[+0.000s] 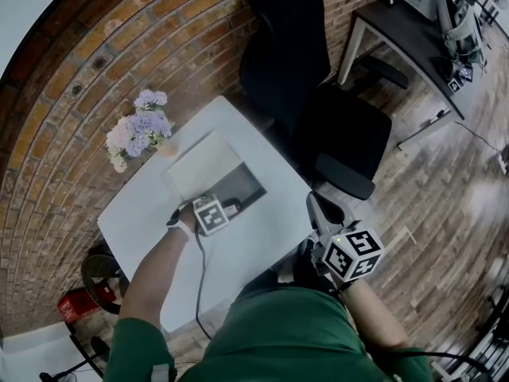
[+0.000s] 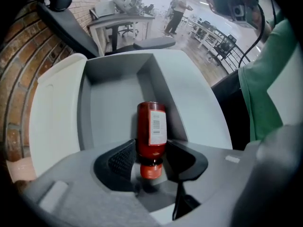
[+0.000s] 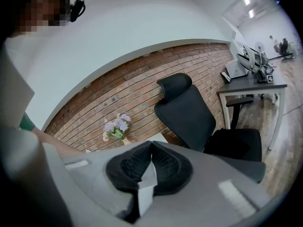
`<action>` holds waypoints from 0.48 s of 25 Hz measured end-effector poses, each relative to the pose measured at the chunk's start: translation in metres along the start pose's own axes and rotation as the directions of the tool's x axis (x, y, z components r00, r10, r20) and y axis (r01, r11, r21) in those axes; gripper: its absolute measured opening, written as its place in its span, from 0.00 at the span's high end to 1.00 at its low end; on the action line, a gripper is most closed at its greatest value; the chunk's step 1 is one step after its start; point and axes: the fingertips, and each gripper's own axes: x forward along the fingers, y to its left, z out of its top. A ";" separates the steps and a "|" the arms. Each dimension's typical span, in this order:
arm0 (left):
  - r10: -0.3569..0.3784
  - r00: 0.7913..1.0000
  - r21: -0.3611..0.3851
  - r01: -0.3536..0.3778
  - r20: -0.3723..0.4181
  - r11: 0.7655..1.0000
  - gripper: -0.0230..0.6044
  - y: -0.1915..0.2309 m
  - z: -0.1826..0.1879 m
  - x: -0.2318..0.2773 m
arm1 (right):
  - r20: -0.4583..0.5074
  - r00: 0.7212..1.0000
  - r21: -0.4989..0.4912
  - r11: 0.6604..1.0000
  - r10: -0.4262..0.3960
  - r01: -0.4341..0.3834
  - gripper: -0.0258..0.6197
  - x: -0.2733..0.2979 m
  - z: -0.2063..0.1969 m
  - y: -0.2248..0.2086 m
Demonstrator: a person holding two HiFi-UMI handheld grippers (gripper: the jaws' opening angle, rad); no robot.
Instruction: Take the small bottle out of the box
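Red in colour with a white label, the small bottle [image 2: 151,126] lies inside the open white box [image 2: 111,103], cap end toward the left claw's camera. The box stands on the white tabletop [image 1: 254,249] with its lid [image 1: 199,165] folded back.

**Claw state**
- Left claw [image 2: 151,146]: points straight down into the box. Its pads bear on both sides of the small bottle near the shoulder, so it is clamped on the small bottle.
- Right claw [image 3: 150,148]: jaws together with nothing between them. It is held off the tabletop edge, facing the brick wall.

**Step in hand (judged): lift-out**
1. Confirm that both pads sit on the body, not on the narrower cap, where the grip could slip.
2. Raise the left claw straight up. The box walls stand close on either side, so a sideways drift could catch the bottle or drag the box.
3. Keep the clamp steady until the bottle is above the rim, then carry it out over the bare tabletop.
4. If the box rises with the bottle, steady it with the right claw.

**Item count**
- Small bottle: one
- Box with lid: one
- Claws: two
- Bunch of flowers [image 1: 139,134]: one
- Black office chair [image 1: 318,94] at the tabletop: one
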 end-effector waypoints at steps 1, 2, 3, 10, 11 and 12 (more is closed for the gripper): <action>0.007 1.000 0.027 -0.007 -0.006 1.000 0.63 0.000 0.001 0.001 | -0.002 1.000 0.003 1.000 0.003 -0.003 0.96 0.000 -0.001 0.001; 0.010 1.000 0.046 -0.009 -0.020 0.999 0.63 0.000 0.000 0.001 | -0.004 1.000 0.003 1.000 0.006 -0.006 0.96 0.000 -0.002 0.003; 0.009 0.999 0.057 -0.007 -0.039 0.998 0.63 0.000 -0.002 0.001 | -0.006 1.000 0.004 1.000 0.008 -0.008 0.96 0.000 -0.003 0.004; -0.003 1.000 0.035 0.003 -0.005 0.999 0.63 0.001 0.002 0.001 | -0.013 1.000 0.016 1.000 0.014 -0.014 0.96 -0.001 -0.008 0.010; -0.001 1.000 0.019 0.001 0.004 1.000 0.63 0.001 0.002 0.001 | -0.014 1.000 0.022 1.000 0.012 -0.012 0.96 -0.002 -0.009 0.009; 0.000 1.000 0.005 0.000 0.010 1.000 0.63 0.002 0.001 0.001 | -0.015 1.000 0.028 1.000 0.009 -0.009 0.96 -0.003 -0.010 0.009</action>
